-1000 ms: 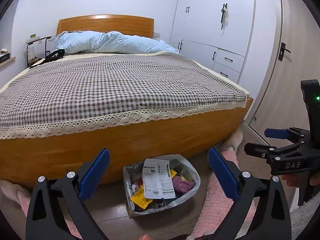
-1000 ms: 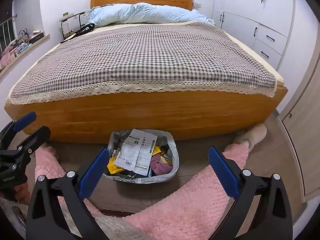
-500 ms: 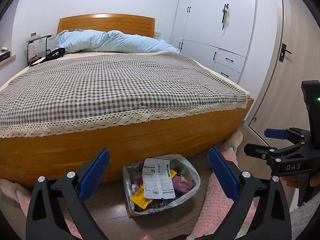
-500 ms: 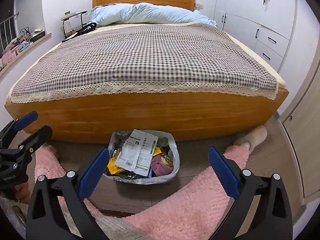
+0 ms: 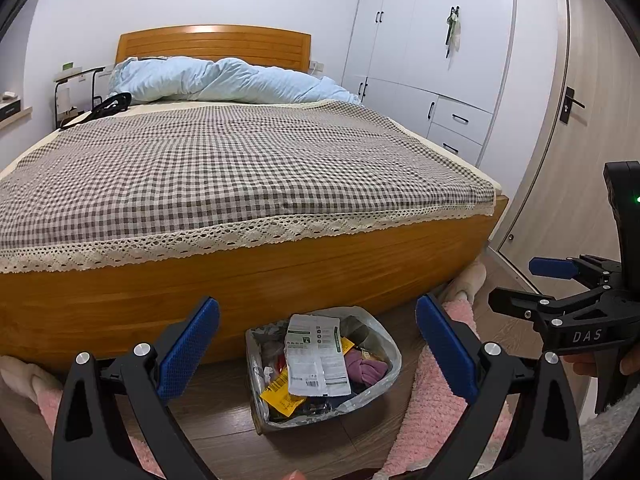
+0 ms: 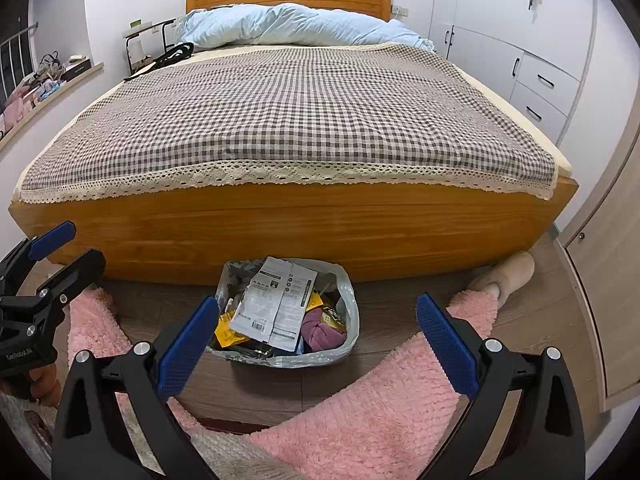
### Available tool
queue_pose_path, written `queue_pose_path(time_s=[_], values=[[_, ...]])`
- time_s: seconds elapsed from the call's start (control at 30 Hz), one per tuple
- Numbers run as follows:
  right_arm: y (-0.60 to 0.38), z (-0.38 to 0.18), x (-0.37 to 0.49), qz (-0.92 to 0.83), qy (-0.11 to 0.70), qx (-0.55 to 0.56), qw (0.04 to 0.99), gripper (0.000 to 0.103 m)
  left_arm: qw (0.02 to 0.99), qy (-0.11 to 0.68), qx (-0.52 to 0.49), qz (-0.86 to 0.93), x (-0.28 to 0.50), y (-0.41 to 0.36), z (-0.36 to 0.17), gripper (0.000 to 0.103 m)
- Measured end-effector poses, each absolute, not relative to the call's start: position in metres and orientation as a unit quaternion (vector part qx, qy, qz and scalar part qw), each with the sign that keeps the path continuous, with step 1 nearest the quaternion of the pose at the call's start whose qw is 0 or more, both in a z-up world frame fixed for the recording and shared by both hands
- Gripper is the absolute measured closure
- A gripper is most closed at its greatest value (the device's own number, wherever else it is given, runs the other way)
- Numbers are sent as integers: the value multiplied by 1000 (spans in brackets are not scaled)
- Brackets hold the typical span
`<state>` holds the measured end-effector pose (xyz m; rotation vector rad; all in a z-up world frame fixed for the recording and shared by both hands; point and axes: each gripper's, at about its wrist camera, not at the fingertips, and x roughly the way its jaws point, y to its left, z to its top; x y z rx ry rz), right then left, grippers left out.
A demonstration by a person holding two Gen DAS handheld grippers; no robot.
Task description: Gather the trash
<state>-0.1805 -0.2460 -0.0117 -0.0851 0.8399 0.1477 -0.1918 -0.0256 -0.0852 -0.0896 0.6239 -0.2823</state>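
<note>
A small bin lined with a clear plastic bag [image 5: 384, 344] [image 6: 348, 304] stands on the wood floor at the foot of the bed. It holds a white printed packet [image 5: 316, 356] [image 6: 276, 304], a yellow wrapper [image 5: 280, 390] [image 6: 226, 330] and a purple bundle [image 5: 366, 368] [image 6: 320, 330]. My left gripper [image 5: 318, 344] hangs open above and in front of the bin, nothing between its blue pads. My right gripper [image 6: 318, 344] is open too, held at a similar height. Each gripper shows in the other's view: the right one [image 5: 532, 284] at the right edge, the left one [image 6: 64, 248] at the left edge.
The wooden bed [image 5: 240, 280] with a checked cover [image 6: 288, 120] fills the background. Pink fluffy legs and slippers [image 6: 360, 412] [image 6: 504, 276] stand on the floor near the bin. White wardrobes [image 5: 432, 60] and a door [image 5: 580, 140] lie to the right, a windowsill [image 6: 44, 88] to the left.
Both views have risen and drifted very slightly; the bin and its contents have not moved, and both grippers stay open.
</note>
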Motion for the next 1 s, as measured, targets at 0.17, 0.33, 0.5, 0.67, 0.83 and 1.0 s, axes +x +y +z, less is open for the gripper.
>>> queue_pose_path(time_s=[0.17,0.33,0.5,0.67,0.83,1.0], values=[[-246,-12,-180,72,407,-42,909,8,941,306,-43,-137,-192,-26,-86,8],[-247,-13,-180,73,410,-41,908,8,941,306,-42,-139,-193,-27,-86,8],[-246,-14,-180,73,409,-42,909,8,941,305,-40,-139,-193,-28,-85,8],[-246,-14,-180,73,409,-43,909,8,942,304,-38,-140,-194,-29,-84,8],[-246,-14,-180,74,410,-41,908,8,941,305,-37,-140,-195,-30,-84,8],[-246,-14,-180,74,409,-42,909,8,941,306,-36,-141,-194,-30,-84,8]])
